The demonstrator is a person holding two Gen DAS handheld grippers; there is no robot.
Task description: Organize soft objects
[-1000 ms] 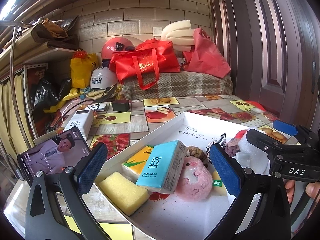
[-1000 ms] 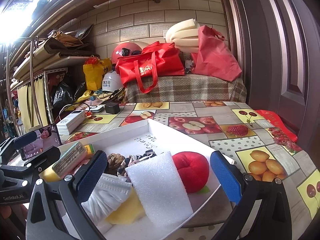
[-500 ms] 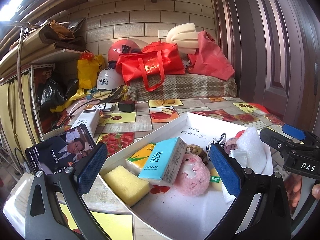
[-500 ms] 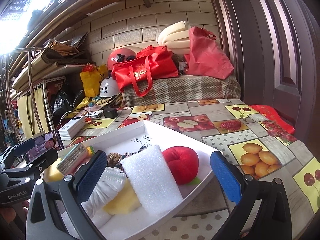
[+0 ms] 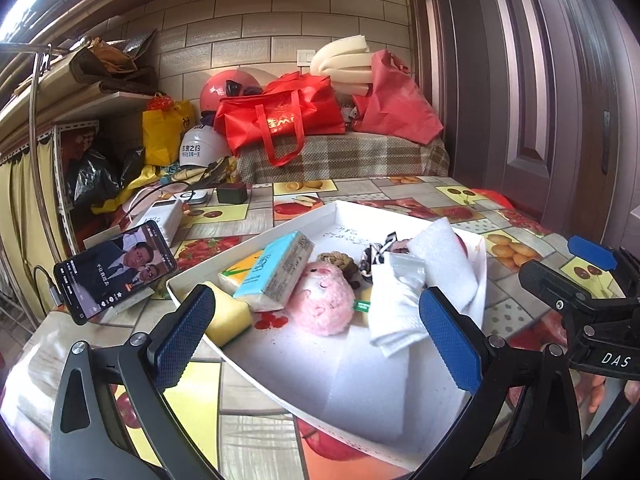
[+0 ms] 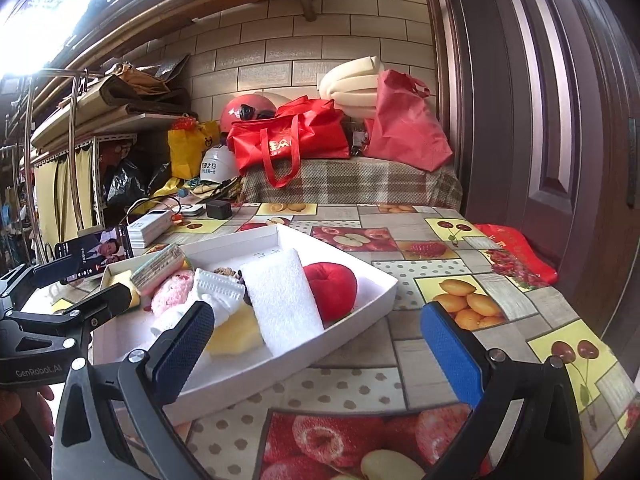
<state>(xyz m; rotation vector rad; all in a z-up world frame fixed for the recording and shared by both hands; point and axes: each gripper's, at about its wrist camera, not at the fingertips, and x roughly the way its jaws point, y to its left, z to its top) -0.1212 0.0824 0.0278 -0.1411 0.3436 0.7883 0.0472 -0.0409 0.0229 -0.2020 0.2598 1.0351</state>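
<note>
A white tray [image 5: 360,380] [image 6: 360,304] on the fruit-print table holds soft things: a yellow sponge [image 5: 230,314], a blue tissue pack [image 5: 276,270], a pink plush [image 5: 322,304] [image 6: 172,292], a white face mask [image 5: 396,300] [image 6: 212,292], a white foam sheet [image 5: 448,256] [image 6: 282,296] and a red plush apple [image 6: 332,290]. My left gripper [image 5: 316,340] is open and empty, over the tray's near part. My right gripper [image 6: 316,346] is open and empty, by the tray's right front edge; it also shows in the left wrist view [image 5: 576,276].
A phone [image 5: 114,270] leans left of the tray, with a power bank [image 5: 162,216] and cables behind it. Red bags [image 6: 288,144], helmets and foam rolls sit on a plaid bench at the back. A door [image 6: 560,120] stands on the right.
Both grippers have drawn back from the tray and risen slightly; the right one has shifted right, off the tray. The tray's contents have not moved.
</note>
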